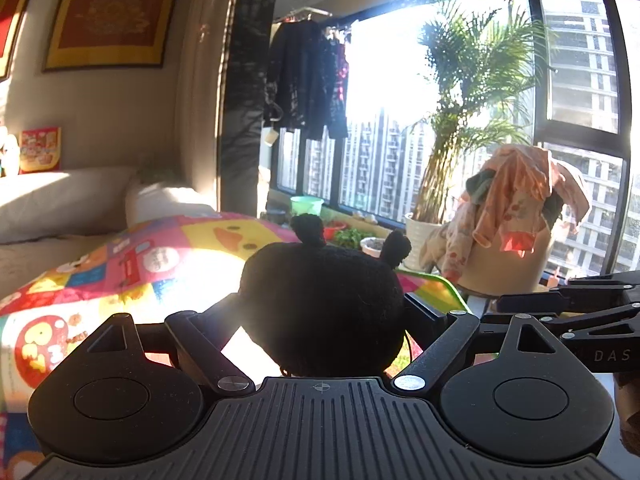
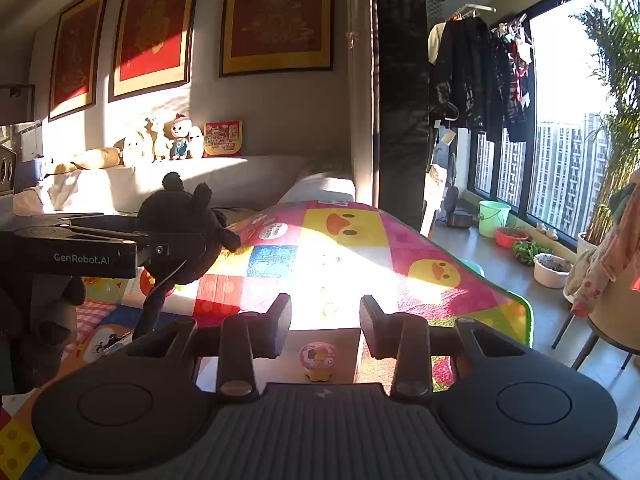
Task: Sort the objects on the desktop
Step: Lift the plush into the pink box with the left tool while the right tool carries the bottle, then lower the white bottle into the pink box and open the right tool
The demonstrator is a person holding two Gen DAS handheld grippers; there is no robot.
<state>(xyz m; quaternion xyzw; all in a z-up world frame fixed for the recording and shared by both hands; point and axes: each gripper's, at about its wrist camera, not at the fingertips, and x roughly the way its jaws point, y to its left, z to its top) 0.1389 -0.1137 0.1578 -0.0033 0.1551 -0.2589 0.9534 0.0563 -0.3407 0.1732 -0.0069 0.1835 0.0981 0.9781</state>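
A black plush toy (image 1: 320,304) with two small round ears sits between the fingers of the left claw (image 1: 320,312), held up in the air above a colourful patchwork play mat (image 1: 120,264). The left claw's fingers stand wide apart on either side of the toy's round body, which fills the gap between them; from the right wrist view the same toy (image 2: 184,228) shows at the tip of the left claw (image 2: 176,248), with a dark limb sticking out to the right and a thin tail or cord hanging down below it. Whether the pads press firmly on the plush cannot be told, but the toy hangs clear of the mat with nothing else bearing it.

The right claw (image 2: 325,326) has its two fingers fairly close together with a gap between them, and nothing lies in that gap. Below and beyond its fingers a small pink and yellow round toy (image 2: 318,361) stands on a pale surface at the near edge of the mat (image 2: 360,256). In the left wrist view the right claw (image 1: 520,304) shows from the side at the right edge.

The mat bears yellow duck faces and bright squares, lit by strong sun. Behind it runs a pale sofa (image 2: 224,180) with a row of stuffed toys (image 2: 160,144) on its back, below three framed red pictures (image 2: 276,16). To the right a large window (image 1: 400,100) shows tower blocks, with dark clothes (image 1: 304,80) hanging on a rail, a potted palm (image 1: 460,100), a green bucket (image 2: 494,216) and a chair draped with an orange garment (image 1: 516,200).
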